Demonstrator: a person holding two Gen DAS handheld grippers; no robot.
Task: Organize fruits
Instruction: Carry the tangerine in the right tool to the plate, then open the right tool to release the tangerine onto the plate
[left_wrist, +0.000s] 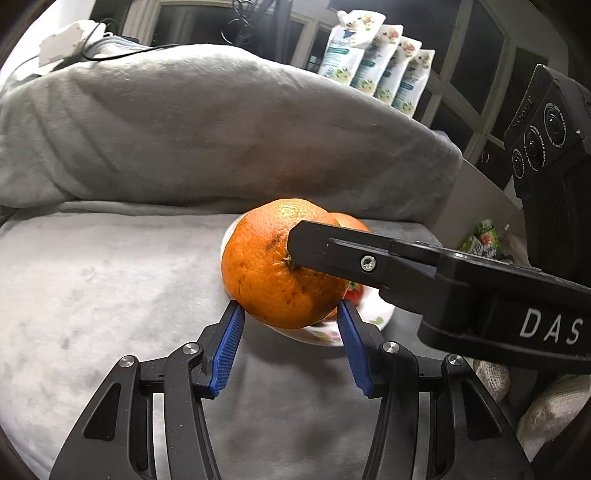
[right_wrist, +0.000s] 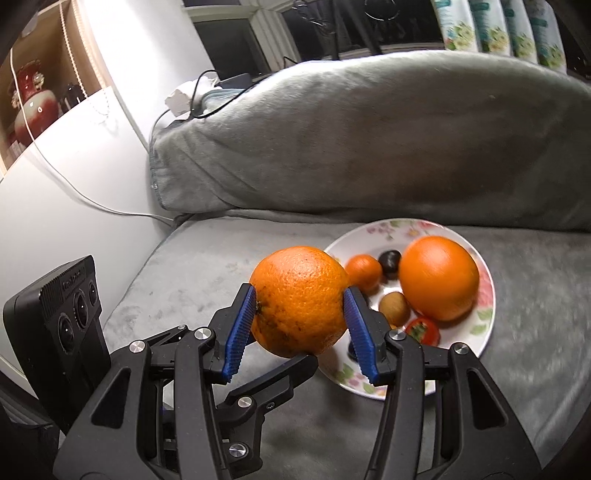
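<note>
Crowding plate (right_wrist: 484, 325): second orange (right_wrist: 437, 277), strawberry (right_wrist: 423, 330).

Both grippers angle downward, crossed. Left gripper (left_wrist: 290, 317) and right gripper (right_wrist: 299, 306) each clamp the same orange (right_wrist: 299, 301) between blue pads.

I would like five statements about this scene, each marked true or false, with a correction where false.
1. Both grippers clamp the same orange. True: the right gripper and the left gripper both press their blue pads on it.
2. The held orange rests on the plate. False: it is held in the air beside the plate.
3. Another large orange lies on the plate. True.
4. The plate is plain white. False: its rim has a flower pattern.
5. The plate stands on a wooden table. False: it sits on a grey blanket.
</note>
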